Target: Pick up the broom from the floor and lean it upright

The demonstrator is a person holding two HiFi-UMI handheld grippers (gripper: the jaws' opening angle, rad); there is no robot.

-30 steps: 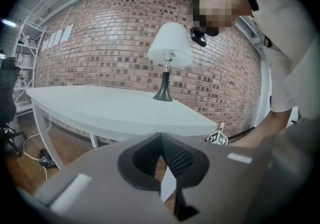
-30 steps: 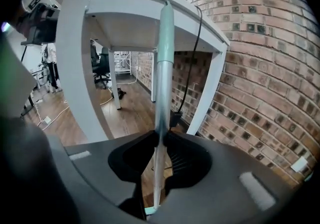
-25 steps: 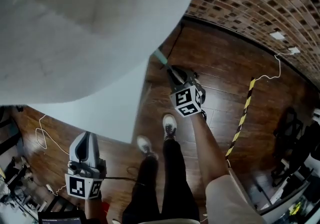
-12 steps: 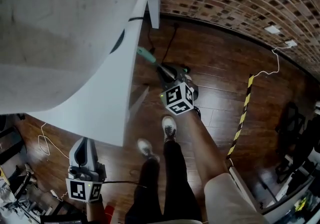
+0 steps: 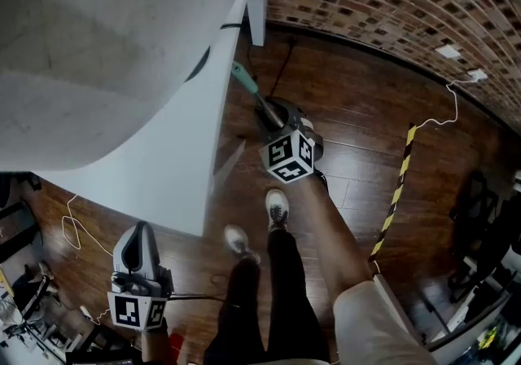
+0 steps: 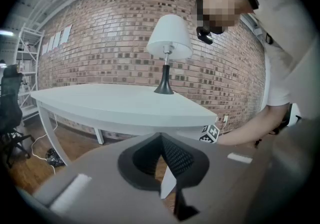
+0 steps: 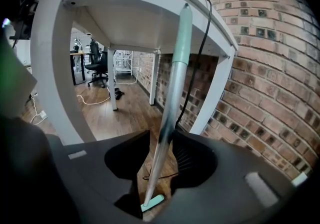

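The broom stands nearly upright. Its grey handle (image 7: 172, 93) with a pale green top (image 5: 242, 76) leans against the edge of the white table (image 5: 122, 70), and its green head (image 7: 152, 202) rests on the wooden floor. My right gripper (image 5: 275, 113) is around the handle at mid-height. Its jaws are opening, and the handle runs between them (image 7: 162, 140) with a gap showing on the left side. My left gripper (image 5: 140, 233) hangs low at the left, away from the broom, with its tips together and nothing in them (image 6: 161, 138).
A brick wall (image 5: 391, 5) runs behind the table. A black cable (image 7: 197, 63) hangs beside the broom. A yellow-black strip (image 5: 395, 192) and a white cable (image 5: 444, 111) lie on the floor at right. The person's shoes (image 5: 277, 204) stand close behind the right gripper. A lamp (image 6: 169, 48) sits on the table.
The broom's green top has swung toward the table edge and now lies against it. The right gripper has stayed around the handle. The left gripper has barely moved.
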